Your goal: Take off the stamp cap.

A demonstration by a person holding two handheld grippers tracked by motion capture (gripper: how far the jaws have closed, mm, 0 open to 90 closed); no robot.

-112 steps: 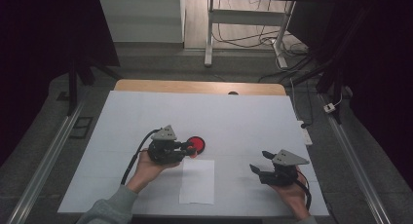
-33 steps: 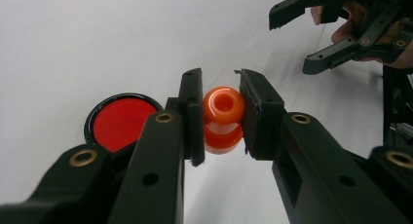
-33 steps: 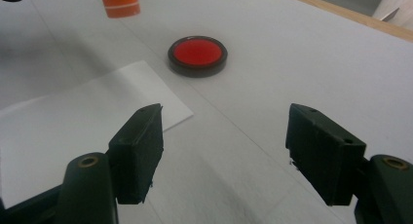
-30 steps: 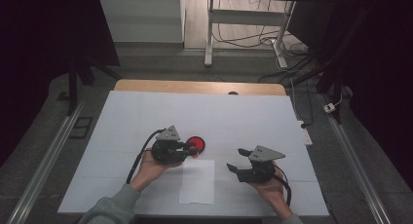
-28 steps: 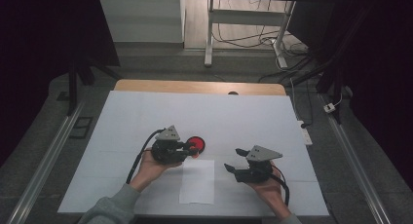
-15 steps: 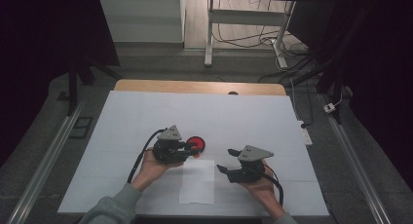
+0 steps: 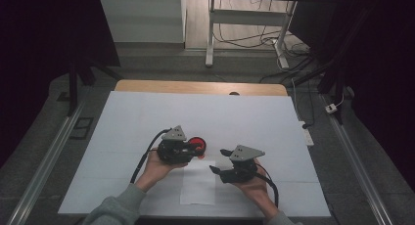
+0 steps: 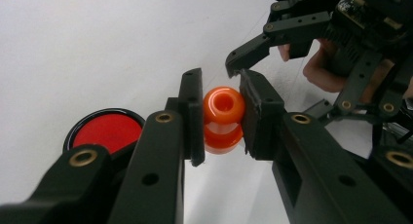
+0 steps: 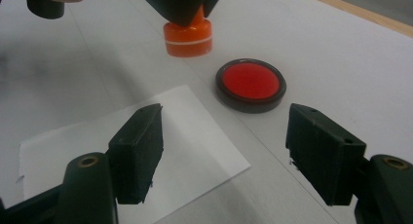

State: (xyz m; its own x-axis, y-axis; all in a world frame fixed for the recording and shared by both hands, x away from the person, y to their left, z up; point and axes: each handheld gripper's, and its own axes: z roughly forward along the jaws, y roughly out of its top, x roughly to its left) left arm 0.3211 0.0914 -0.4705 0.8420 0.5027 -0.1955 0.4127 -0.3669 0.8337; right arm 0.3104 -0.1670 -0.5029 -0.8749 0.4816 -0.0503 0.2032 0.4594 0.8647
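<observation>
My left gripper (image 8: 221,117) clamps an orange spool (image 8: 223,118); my right gripper's (image 9: 234,151) fingers (image 9: 139,151) gape over paper (image 9: 146,151).

In the right gripper view, the top of the orange stamp (image 9: 188,35) was hidden behind the left gripper (image 9: 181,5), itself cut off by the upper edge. In the high view that gripper's body covered the stamp, and part of the red disc (image 7: 197,145). The paper sheet's (image 9: 122,156) near corner lay behind the right gripper's (image 9: 234,158) own jaw.
</observation>
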